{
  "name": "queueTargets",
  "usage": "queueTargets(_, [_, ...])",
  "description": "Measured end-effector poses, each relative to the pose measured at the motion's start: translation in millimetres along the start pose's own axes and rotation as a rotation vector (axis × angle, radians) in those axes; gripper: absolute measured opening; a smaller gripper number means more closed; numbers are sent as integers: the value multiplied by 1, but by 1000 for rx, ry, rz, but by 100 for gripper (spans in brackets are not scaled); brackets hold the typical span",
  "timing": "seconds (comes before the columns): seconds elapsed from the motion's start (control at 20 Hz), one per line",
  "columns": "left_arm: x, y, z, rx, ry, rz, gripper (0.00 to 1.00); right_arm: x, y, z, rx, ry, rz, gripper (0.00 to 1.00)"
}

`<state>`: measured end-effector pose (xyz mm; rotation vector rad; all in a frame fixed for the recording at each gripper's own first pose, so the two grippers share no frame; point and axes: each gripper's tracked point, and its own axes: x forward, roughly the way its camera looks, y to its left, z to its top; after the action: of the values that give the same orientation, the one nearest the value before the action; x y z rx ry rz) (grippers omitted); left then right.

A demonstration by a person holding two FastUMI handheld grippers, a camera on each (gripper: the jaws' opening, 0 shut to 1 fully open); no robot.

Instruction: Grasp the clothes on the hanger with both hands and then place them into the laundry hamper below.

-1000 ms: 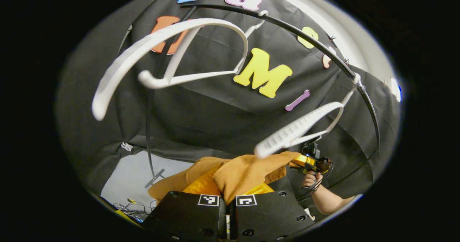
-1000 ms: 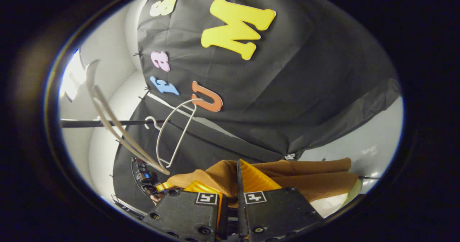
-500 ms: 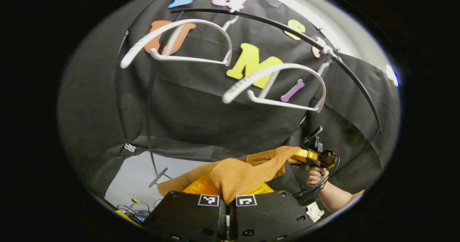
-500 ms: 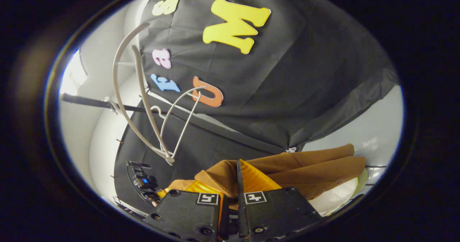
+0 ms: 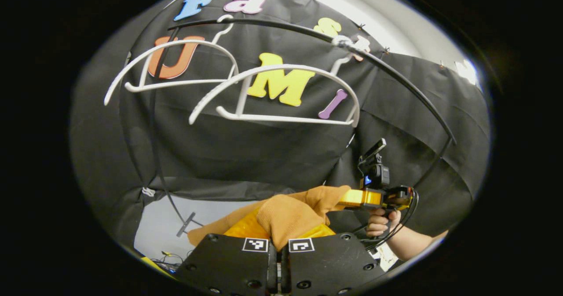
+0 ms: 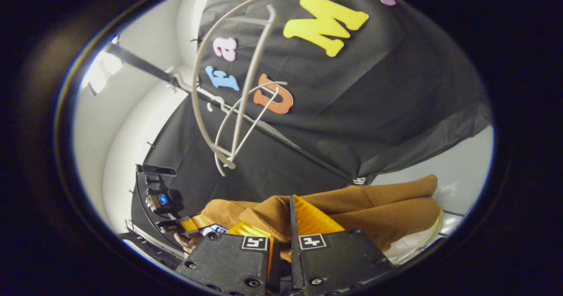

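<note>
A brown garment [image 5: 294, 212] is stretched between both grippers, off the hangers. My left gripper [image 5: 278, 247] is shut on a bunched fold of it at the bottom of the left gripper view. The other gripper [image 5: 374, 197], held by a hand [image 5: 380, 223], grips the garment's far end at the right of that view. In the right gripper view my right gripper [image 6: 281, 245] is shut on the brown garment [image 6: 369, 208], which trails off to the right. Two bare white hangers [image 5: 281, 93] hang from the black rail [image 5: 396, 74] above.
The second white hanger [image 5: 171, 67] hangs left of the first on the same rail. A black upright pole [image 5: 158, 155] stands at the left with cables [image 5: 169, 257] on the floor by its foot. A pale rim [image 6: 418, 241] shows beneath the garment in the right gripper view.
Both grippers have come down and away from the rail with the garment. The freed hangers have swung back and now hang higher and nearly level.
</note>
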<state>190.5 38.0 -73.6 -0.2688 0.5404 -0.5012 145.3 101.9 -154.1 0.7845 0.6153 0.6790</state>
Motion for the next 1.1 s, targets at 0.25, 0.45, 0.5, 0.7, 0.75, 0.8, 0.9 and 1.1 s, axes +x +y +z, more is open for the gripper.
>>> queueTargets(0.25, [-12, -27, 14, 70, -43, -13, 3, 0, 53, -26, -41, 14, 80, 12])
queueTargets(0.45, [-12, -28, 9, 120, -80, 7, 3, 1, 60, -36, -49, 2, 90, 12])
queueTargets(0.5, [-7, -22, 3, 128, -76, 23, 3, 4, 49, -38, -41, 0, 66, 12])
queueTargets(0.7, [22, 10, -50, 103, 11, 81, 3, 22, -15, -70, 22, 39, -64, 12])
queueTargets(0.75, [31, 18, -66, 91, 44, 97, 3, 29, -34, -76, 41, 53, -105, 7])
queueTargets(0.8, [41, 25, -82, 80, 77, 113, 3, 36, -51, -81, 62, 67, -148, 12])
queueTargets(0.9, [58, 44, -113, 52, 131, 145, 4, 43, -88, -94, 114, 86, -226, 12])
queueTargets(1.1, [85, 74, -170, -13, 242, 203, 4, 46, -157, -113, 209, 84, -409, 12])
